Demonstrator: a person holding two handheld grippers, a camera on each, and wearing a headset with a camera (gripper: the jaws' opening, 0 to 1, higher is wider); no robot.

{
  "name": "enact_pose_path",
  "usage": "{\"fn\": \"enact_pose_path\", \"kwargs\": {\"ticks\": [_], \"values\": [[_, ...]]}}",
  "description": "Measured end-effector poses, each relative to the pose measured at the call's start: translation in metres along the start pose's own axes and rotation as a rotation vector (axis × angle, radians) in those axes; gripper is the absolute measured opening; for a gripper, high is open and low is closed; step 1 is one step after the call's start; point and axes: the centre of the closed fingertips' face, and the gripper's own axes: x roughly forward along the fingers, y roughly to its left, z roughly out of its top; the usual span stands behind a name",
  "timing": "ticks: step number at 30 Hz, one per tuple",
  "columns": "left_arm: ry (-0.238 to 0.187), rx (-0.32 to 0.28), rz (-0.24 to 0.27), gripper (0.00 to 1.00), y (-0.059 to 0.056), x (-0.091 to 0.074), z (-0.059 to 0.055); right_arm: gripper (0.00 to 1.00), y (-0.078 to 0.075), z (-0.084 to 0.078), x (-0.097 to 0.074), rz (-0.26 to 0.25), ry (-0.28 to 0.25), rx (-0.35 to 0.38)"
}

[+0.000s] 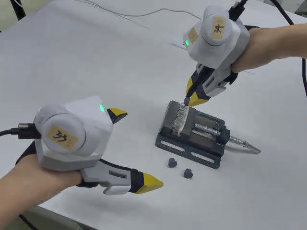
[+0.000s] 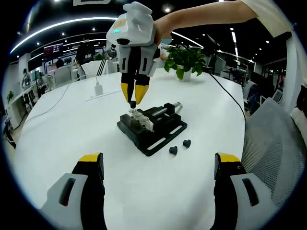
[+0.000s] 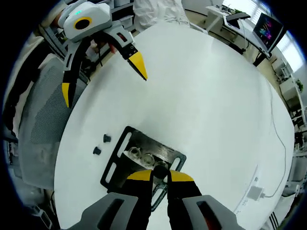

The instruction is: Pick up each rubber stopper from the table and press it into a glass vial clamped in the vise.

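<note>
Under both grippers lies a white worktop (image 1: 96, 57), and on it, straight ahead of the left gripper (image 1: 135, 147) and directly below the right gripper (image 1: 191, 96), sits a dark metal vise (image 1: 192, 151) with its screw handle sticking out on the side away from the left gripper.

The left gripper hovers well apart from the vise. Its yellow-tipped jaws are spread wide and hold nothing, as the left gripper view confirms (image 2: 158, 160).

The right gripper points down over the vise with its jaws drawn almost together, and its own view (image 3: 159, 175) shows the tips pinching a small dark rubber stopper (image 3: 160, 169).

A short row of clear glass vials (image 1: 180, 117) stands clamped between the vise's jaws, right beneath the right gripper's tips.

The held stopper sits just over the mouth of one vial. Whether it touches the glass cannot be told.

Two loose rubber stoppers (image 1: 172, 163) (image 1: 188, 173) lie on the worktop between the left gripper and the vise, just beside the vise's base and near each other.
</note>
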Motion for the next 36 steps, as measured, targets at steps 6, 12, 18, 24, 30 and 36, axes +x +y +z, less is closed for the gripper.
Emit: {"fn": "enact_pose_path", "kwargs": {"ticks": [6,12,18,24,30,36], "values": [[0.002,-0.009,-0.001,0.95,-0.0019,0.0006,-0.0023,0.06,-0.0024,-0.0016,0.0028,0.009,0.004,0.007],[0.004,-0.015,-0.005,0.94,-0.0038,0.0024,-0.0038,0.06,0.0009,-0.0058,0.0028,0.008,0.017,0.005],[0.006,-0.021,-0.011,0.94,-0.0066,0.0045,-0.0046,0.06,0.0016,-0.0072,0.0035,0.009,0.017,0.019],[0.007,-0.025,-0.012,0.94,-0.0079,0.0059,-0.0054,0.06,0.0015,-0.0059,0.0054,0.009,0.027,0.03],[0.004,-0.026,-0.011,0.94,-0.008,0.0058,-0.0052,0.06,-0.0002,-0.0081,0.0039,0.006,0.005,0.048],[0.004,-0.026,-0.014,0.93,-0.0095,0.0069,-0.0052,0.06,0.003,-0.0059,0.0027,-0.003,-0.037,0.084]]}}
